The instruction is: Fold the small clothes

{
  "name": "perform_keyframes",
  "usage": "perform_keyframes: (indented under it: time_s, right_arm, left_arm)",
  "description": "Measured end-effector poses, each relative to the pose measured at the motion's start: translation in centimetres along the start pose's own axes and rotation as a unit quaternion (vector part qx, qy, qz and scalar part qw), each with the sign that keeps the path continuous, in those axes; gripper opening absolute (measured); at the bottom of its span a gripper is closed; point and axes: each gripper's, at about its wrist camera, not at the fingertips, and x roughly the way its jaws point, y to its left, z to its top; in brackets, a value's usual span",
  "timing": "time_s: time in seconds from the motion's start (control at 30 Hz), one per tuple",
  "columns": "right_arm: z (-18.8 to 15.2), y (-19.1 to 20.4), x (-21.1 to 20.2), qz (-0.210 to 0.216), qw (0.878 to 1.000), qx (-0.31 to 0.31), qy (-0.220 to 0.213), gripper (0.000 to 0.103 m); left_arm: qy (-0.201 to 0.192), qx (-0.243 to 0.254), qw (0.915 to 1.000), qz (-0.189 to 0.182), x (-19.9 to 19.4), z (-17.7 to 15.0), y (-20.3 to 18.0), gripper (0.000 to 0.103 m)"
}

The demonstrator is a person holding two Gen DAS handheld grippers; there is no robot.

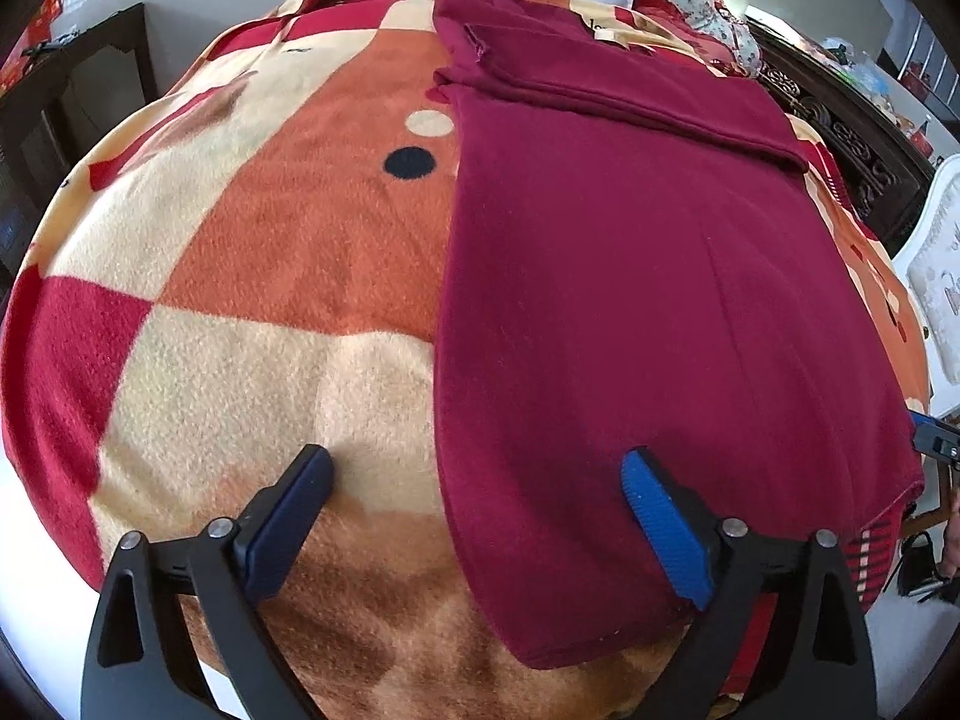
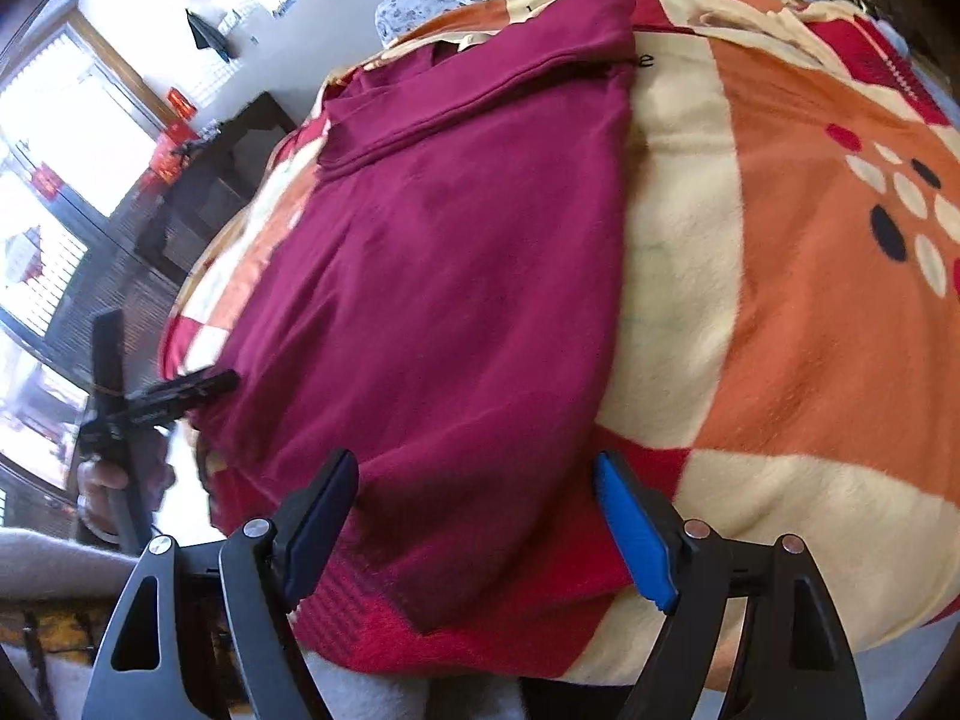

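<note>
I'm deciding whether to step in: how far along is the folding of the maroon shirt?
Partly done, I'd say. The shirt lies flat on the blanket as a long narrow panel, its sleeve folded across the top. In hand: nothing; the left hand-held gripper and right hand-held gripper hang open over the near hem. Left: probably folding the hem up toward the collar.

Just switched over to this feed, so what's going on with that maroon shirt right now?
A person with a gripper in each hand is folding a maroon shirt laid on a patterned blanket. Its sleeves are already folded in. Both the left gripper and the right gripper are open and hold nothing, poised at the near hem's two corners.
</note>
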Motion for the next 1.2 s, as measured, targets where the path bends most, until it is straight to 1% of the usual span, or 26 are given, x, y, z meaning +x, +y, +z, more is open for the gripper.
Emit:
perform_keyframes:
  time_s: [0.1, 0.23, 0.33, 0.47, 0.6, 0.7, 0.73, 0.77, 0.8, 0.83, 0.87, 0.9, 0.97, 1.03, 1.07, 1.13, 1.17, 1.2]
  right_arm:
    - [-0.1, 0.1, 0.1, 0.007, 1.0, -0.001, -0.002, 0.085]
    - [-0.1, -0.2, -0.1, 0.017, 1.0, 0.003, -0.008, 0.082]
    - [0.0, -0.3, -0.2, 0.016, 1.0, 0.008, -0.015, 0.077]
    - [0.0, -0.1, -0.2, 0.025, 1.0, 0.005, -0.015, 0.076]
    - [-0.1, 0.1, 0.2, 0.046, 0.999, 0.001, -0.008, 0.075]
    - [-0.3, 0.2, 0.7, 0.058, 0.998, -0.001, -0.007, 0.071]
    - [-0.3, 0.3, 0.8, 0.061, 0.998, -0.001, -0.007, 0.066]
    - [-0.4, 0.3, 1.1, 0.066, 0.998, -0.001, -0.006, 0.056]
    - [-0.4, 0.3, 1.3, 0.07, 0.998, -0.001, -0.003, 0.051]
    - [-0.5, 0.3, 1.5, 0.073, 0.997, 0.0, 0.0, 0.042]
    - [-0.6, 0.3, 1.7, 0.075, 0.997, 0.0, -0.001, 0.038]
    - [-0.6, 0.3, 1.8, 0.078, 0.997, 0.002, -0.004, 0.036]
    - [-0.4, 0.2, 1.9, 0.087, 0.996, 0.008, -0.007, 0.034]
    - [-0.2, 0.2, 1.9, 0.091, 0.996, 0.009, -0.009, 0.034]
    - [0.0, 0.2, 2.0, 0.094, 0.996, 0.007, -0.009, 0.034]
    - [0.1, 0.3, 2.1, 0.098, 0.995, 0.006, -0.009, 0.034]
    - [0.2, 0.2, 2.3, 0.103, 0.995, 0.011, -0.01, 0.034]
    - [0.3, 0.1, 2.4, 0.106, 0.994, 0.016, -0.01, 0.034]
  left_arm:
    - [0.001, 0.003, 1.0, 0.006, 0.3, 0.0, -0.4, 0.103]
    - [0.003, 0.009, 0.9997, 0.022, 0.6, 0.0, -0.9, 0.103]
    - [0.004, 0.005, 0.9997, 0.023, 0.6, 0.1, -0.8, 0.103]
    - [0.003, 0.006, 0.9996, 0.026, 0.7, 0.0, -0.9, 0.103]
    - [0.002, 0.006, 0.9996, 0.027, 0.7, 0.0, -0.9, 0.103]
    - [0.001, 0.006, 0.9996, 0.028, 0.7, 0.0, -0.9, 0.103]
    - [0.0, 0.006, 0.9996, 0.028, 0.7, -0.1, -0.9, 0.103]
    - [-0.001, 0.007, 0.9996, 0.027, 0.6, -0.1, -0.8, 0.103]
    - [-0.001, 0.007, 0.9996, 0.026, 0.6, -0.1, -0.8, 0.103]
    - [0.0, 0.007, 0.9997, 0.025, 0.6, -0.1, -0.8, 0.103]
    - [0.003, 0.008, 0.9997, 0.023, 0.5, -0.1, -0.8, 0.103]
    - [0.005, 0.009, 0.9997, 0.02, 0.4, -0.2, -0.8, 0.102]
    - [0.008, 0.015, 0.9998, 0.014, 0.2, -0.3, -0.9, 0.096]
    - [0.012, 0.023, 0.9997, 0.004, -0.2, -0.2, -0.9, 0.081]
    - [0.015, 0.026, 0.9996, -0.004, -0.4, -0.2, -1.0, 0.077]
    - [0.019, 0.034, 0.9991, -0.017, -0.6, 0.0, -1.2, 0.058]
    - [0.02, 0.037, 0.9989, -0.02, -0.7, 0.0, -1.3, 0.053]
    - [0.023, 0.038, 0.9987, -0.025, -0.7, 0.1, -1.3, 0.044]
